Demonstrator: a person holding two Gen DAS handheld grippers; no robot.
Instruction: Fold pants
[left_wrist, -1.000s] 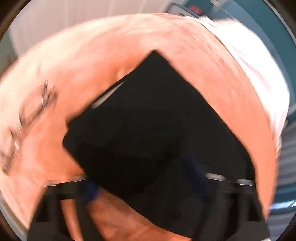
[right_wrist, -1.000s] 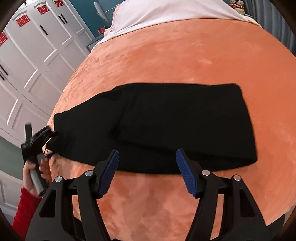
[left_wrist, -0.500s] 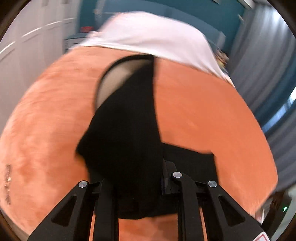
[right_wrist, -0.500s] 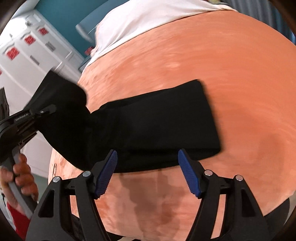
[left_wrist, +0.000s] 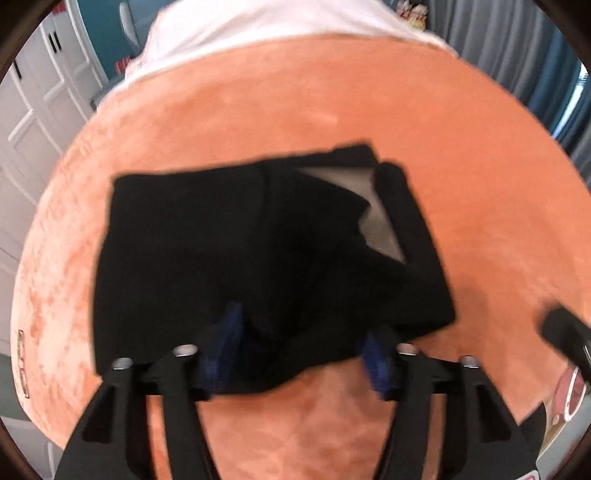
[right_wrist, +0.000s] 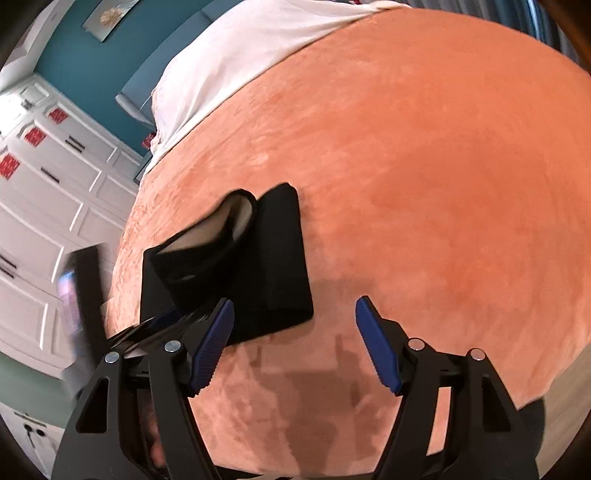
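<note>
The black pants (left_wrist: 236, 254) were laid folded on the orange bed cover (left_wrist: 332, 96), near its left edge. The left gripper's (left_wrist: 301, 347) fingers were being opened over the near hem. The right gripper's (right_wrist: 295, 343) fingers were held apart, empty.

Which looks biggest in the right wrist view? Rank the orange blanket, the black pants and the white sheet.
1. orange blanket
2. white sheet, though it lies farther away, so unsure
3. black pants
</note>
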